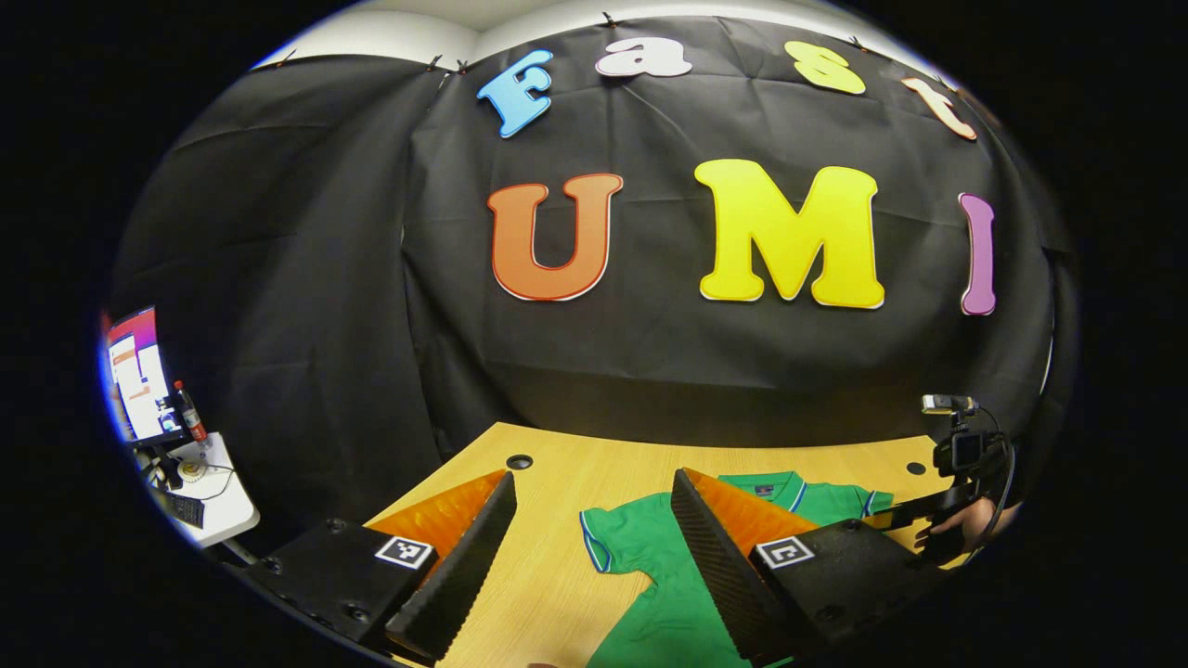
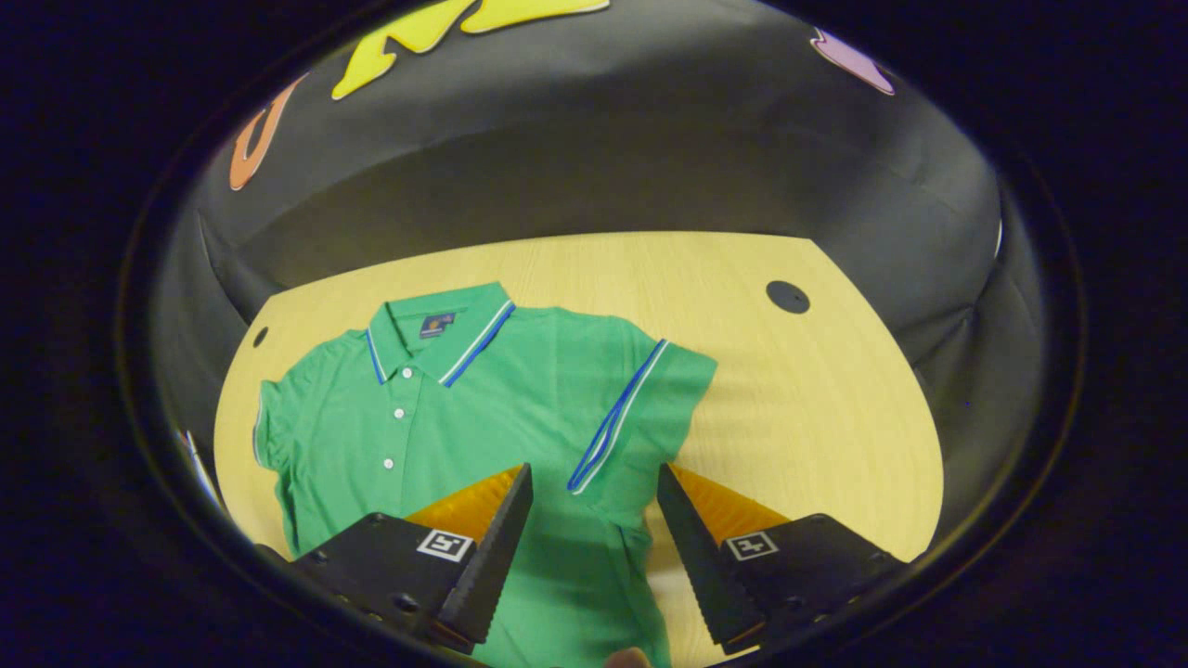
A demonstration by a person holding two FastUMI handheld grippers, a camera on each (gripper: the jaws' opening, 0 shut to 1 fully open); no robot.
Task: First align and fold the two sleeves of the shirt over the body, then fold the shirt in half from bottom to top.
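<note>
A green polo shirt lies face up and flat on the wooden table, collar toward the booth wall. In the right gripper view, my right gripper stands open just above the shirt's sleeve with blue and white trim, one finger on each side of its lower edge. In the left gripper view, my left gripper is open above the table, near the shirt's other sleeve; one finger covers part of the shirt. A hand holds the other gripper at the shirt's far side.
The table has round cable holes near its back corners. Black cloth walls close the back and sides. Off to the left stands a white side desk with a monitor and a bottle.
</note>
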